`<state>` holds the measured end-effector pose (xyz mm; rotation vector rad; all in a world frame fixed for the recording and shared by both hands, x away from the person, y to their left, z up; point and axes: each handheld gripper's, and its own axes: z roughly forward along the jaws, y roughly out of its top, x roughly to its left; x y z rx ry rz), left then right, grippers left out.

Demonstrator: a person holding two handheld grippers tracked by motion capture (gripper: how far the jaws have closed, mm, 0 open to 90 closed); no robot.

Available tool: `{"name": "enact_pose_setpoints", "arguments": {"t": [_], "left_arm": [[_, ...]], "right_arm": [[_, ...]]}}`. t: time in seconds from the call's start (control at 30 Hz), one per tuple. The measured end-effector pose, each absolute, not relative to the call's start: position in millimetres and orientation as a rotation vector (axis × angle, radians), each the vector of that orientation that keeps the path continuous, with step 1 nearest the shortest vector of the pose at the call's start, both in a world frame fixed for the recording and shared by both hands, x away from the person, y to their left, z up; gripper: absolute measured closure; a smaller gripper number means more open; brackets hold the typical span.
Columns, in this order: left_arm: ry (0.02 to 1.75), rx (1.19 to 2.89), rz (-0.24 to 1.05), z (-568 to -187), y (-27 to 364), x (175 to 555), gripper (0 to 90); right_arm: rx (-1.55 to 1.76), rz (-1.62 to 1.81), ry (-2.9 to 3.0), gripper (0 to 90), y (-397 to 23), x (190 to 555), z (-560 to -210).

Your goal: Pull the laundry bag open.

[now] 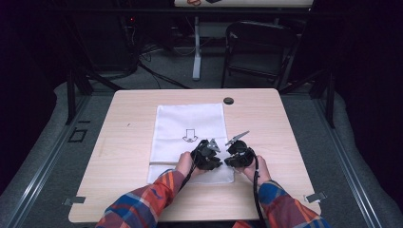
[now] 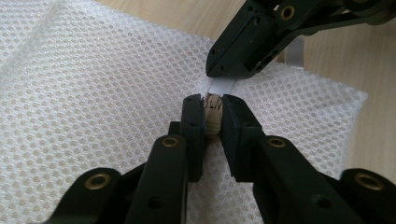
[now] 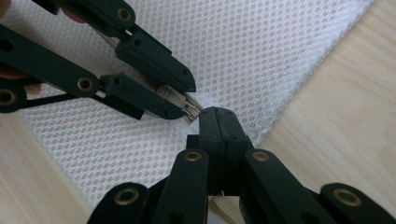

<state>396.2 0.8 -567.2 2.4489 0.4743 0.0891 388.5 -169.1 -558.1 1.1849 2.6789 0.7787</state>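
mesh bag [image 1: 190, 137]: long axis runs away from person | left tool [image 2: 212, 114]: clamped on zipper pull [image 2: 213, 116] | right tool [image 3: 218, 122]: together

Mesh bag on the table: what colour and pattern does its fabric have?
The mesh bag is white, with a fine honeycomb pattern of small holes, clearest in the left gripper view.

A pale wooden worktop [image 1: 266, 123] with rounded corners carries a white mesh bag [image 1: 190, 123], which lies flat a little left of its middle, its near edge close to the person. A small round black cap [image 1: 228, 100] sits just beyond the bag's far right corner.
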Motion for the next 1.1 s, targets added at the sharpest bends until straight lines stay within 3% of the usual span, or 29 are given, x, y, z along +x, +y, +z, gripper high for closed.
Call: {"name": "enact_pose_setpoints", "arguments": {"t": [1.1], "left_arm": [[0.537, 2.438, 0.097, -565.4, -1.2, 394.8, 82.3]], "right_arm": [[1.287, 0.852, 2.622, 90.0, -171.5, 386.1, -562.1]]}}
